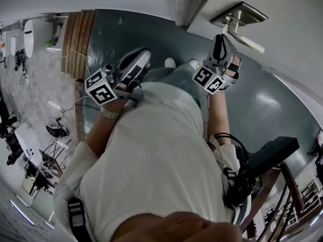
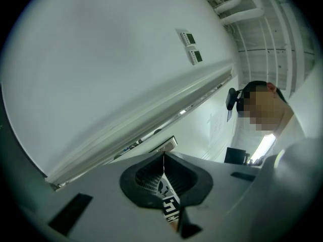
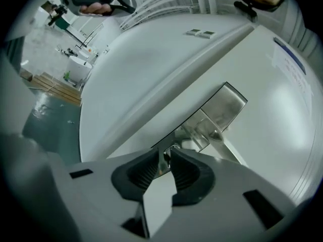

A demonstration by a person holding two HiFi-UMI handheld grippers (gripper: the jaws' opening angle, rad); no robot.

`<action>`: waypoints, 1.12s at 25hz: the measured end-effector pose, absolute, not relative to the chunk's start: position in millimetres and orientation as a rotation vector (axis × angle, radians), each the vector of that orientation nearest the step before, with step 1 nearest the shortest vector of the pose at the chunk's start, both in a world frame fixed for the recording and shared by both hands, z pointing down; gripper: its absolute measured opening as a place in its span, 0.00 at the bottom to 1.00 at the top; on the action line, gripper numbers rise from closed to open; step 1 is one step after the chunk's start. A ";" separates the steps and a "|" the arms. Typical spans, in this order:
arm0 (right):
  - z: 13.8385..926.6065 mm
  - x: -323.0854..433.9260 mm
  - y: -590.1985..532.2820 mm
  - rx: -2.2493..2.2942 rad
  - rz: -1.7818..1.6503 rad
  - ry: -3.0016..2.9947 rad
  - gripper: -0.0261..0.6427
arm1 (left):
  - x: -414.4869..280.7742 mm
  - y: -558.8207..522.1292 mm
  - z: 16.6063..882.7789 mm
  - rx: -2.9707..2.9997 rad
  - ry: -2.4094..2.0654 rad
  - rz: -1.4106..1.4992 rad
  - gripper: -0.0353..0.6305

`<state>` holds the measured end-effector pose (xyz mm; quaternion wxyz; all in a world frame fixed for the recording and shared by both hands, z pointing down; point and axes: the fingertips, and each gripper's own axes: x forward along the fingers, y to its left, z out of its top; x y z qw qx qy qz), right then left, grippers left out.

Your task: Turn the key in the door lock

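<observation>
The right tool [image 3: 165,158] stands narrow. Its jaws are a slit apart around the key [image 3: 162,166], whose thin metal sits edge-on between the ribbed pads [image 3: 146,173]. A dark sliver shows on one side of the key, so the pads do not clearly press it. The key sticks out of the lower end of the lock plate [image 3: 225,104], just under the lever handle [image 3: 229,150], which slants away from the plate. The plate is fixed to the white door [image 3: 272,135], near its edge. A pale frame strip [image 3: 151,92] runs alongside.

The left tool [image 2: 163,156] is closed, its jaws meeting in a thin seam with nothing between them. It faces a bare white wall [image 2: 101,69], which carries two small panels [image 2: 191,47] high up.

In the head view the right tool is raised to the door just below the handle. The left tool is held well apart from it, out over the dark floor [image 1: 161,32]. Each tool's marker cube [image 1: 101,89] faces the camera. The person's white shirt [image 1: 156,160] fills the middle of that view.
</observation>
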<state>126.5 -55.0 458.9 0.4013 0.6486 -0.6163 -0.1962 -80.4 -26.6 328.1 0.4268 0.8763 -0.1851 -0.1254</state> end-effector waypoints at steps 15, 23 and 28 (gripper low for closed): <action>443.6 133.6 -58.8 1.808 -0.485 -1.563 0.11 | -88.8 -23.5 326.3 2.182 -0.482 -0.305 0.07; 441.3 131.5 -56.9 2.036 -0.249 -1.772 0.11 | -89.5 -22.7 323.8 2.188 -0.485 -0.320 0.07; 442.9 133.6 -55.6 2.155 -0.077 -1.863 0.11 | -91.0 -22.4 324.9 2.181 -0.490 -0.333 0.07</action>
